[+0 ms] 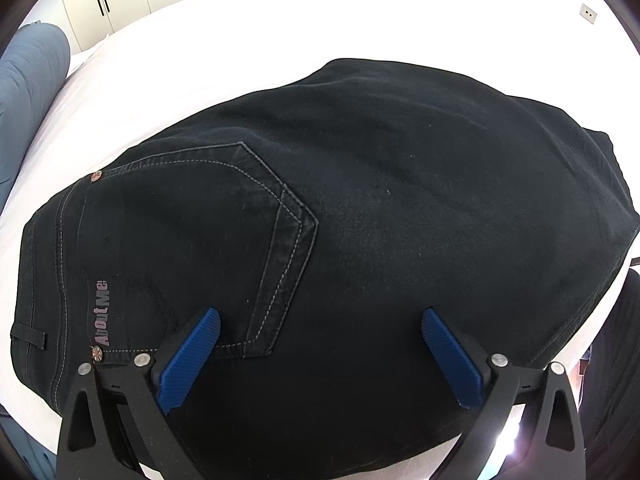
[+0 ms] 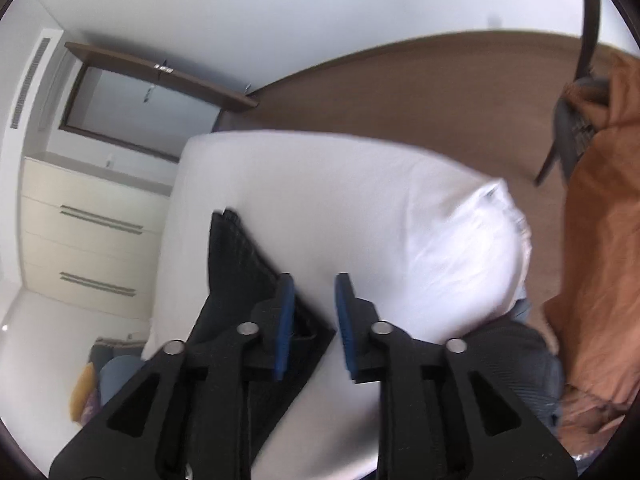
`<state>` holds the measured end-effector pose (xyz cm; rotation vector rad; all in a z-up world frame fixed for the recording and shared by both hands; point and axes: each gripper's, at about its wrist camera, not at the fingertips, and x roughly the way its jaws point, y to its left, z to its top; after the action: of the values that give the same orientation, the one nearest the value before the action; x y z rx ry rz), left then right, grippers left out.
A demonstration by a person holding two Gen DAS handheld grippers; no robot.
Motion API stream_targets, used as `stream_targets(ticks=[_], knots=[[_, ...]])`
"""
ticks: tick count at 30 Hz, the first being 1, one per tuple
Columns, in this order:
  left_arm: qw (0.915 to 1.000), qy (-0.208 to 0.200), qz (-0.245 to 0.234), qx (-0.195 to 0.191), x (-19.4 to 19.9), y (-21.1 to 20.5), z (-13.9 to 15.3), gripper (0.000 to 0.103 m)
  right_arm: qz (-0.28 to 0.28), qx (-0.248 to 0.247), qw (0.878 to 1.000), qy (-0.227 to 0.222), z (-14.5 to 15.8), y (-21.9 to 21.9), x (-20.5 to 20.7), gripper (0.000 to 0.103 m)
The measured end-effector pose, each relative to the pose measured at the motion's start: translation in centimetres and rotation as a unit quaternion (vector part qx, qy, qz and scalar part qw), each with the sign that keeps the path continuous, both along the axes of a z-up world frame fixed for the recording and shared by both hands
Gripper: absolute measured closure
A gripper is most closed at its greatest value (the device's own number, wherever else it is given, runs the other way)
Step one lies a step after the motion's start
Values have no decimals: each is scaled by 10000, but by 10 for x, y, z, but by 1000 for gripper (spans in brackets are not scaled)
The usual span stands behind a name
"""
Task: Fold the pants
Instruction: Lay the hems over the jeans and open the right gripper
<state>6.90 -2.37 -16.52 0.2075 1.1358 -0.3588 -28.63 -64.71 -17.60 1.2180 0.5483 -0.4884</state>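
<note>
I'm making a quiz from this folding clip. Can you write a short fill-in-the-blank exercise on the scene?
1. The pants are ____ in color.
2. They lie on a ____ bed sheet.
3. The left claw hovers with its jaws ____.
4. The pads of the right claw are ____.

Missing words: black; white; open; blue

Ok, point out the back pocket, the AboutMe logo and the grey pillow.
back pocket (image 1: 192, 248), left wrist view, middle of the stitched panel.
AboutMe logo (image 1: 101, 312), left wrist view, centre of the lettering.
grey pillow (image 1: 32, 80), left wrist view, its upper surface.
</note>
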Motion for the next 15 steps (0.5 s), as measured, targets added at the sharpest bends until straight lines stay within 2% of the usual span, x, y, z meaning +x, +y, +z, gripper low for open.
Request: stream_targets(ticks=[2,4,6,8,11,14,15], knots=[[10000,-25,-42,-11,-5,3,-2,0,47,-200,9993,-323,28,-1,-2,58],[10000,-28,-45,-55,-11,8,-4,0,500,-439,9962,-560,56,14,18,58],[10000,-10,-37,-63,-15,11,-5,0,1305,-641,9875,-609,77,47,57,58],[10000,2,-53,-46,-19,12,-6,0,2200,-830,9713,-351,82,93,103,58],[9999,-20,-99,-18,-28,16,-10,0,3095,-844,9471,53,63,156,153,58],[9999,-44,-98,-42,-39,21,-11,0,3573,-802,9269,819,25,196,176,60],[9999,-41,-108,-42,-40,21,-12,0,3686,-847,9183,1168,10,204,176,65]])
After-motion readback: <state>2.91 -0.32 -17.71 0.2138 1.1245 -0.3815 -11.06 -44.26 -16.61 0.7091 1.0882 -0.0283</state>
